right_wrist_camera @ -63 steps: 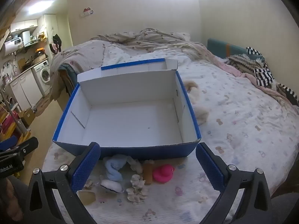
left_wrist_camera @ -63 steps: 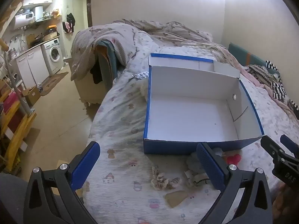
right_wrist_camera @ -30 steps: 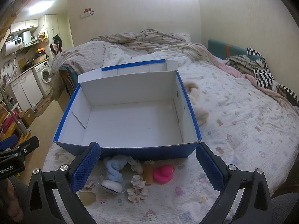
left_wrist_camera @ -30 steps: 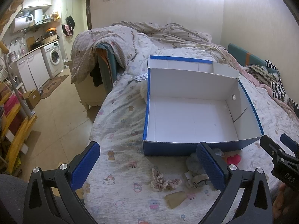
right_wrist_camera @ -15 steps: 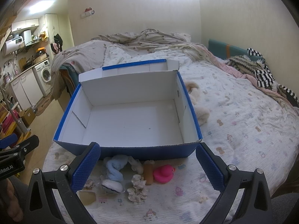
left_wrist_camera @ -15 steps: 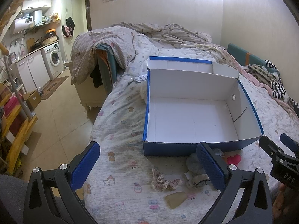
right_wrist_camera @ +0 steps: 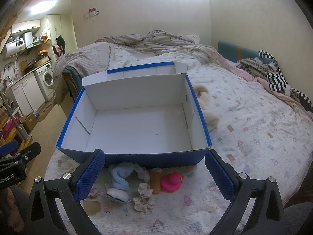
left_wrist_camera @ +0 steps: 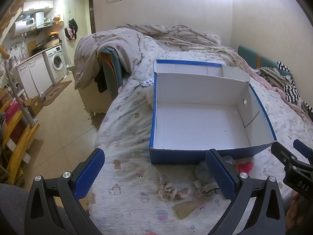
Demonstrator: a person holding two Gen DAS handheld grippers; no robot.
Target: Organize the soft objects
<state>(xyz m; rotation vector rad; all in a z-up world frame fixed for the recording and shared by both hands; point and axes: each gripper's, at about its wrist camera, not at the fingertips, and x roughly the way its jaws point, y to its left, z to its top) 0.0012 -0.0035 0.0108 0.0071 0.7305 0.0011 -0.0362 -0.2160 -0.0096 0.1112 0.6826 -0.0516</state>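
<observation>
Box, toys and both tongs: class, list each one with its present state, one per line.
Box: open, empty, on the bed.
Pink duck: upright, on the bed outside the box.
Blue plush: lying loose by the box front.
Scrunchie: lying loose on the sheet.
Left tongs: open, holding nothing.
Right tongs: open, holding nothing.

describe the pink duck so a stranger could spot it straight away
Find the open blue cardboard box with a white inside on the bed. The small pink rubber duck sits just before its near wall, toward the right corner. It is the only vivid pink thing among pale scrunchies.
</observation>
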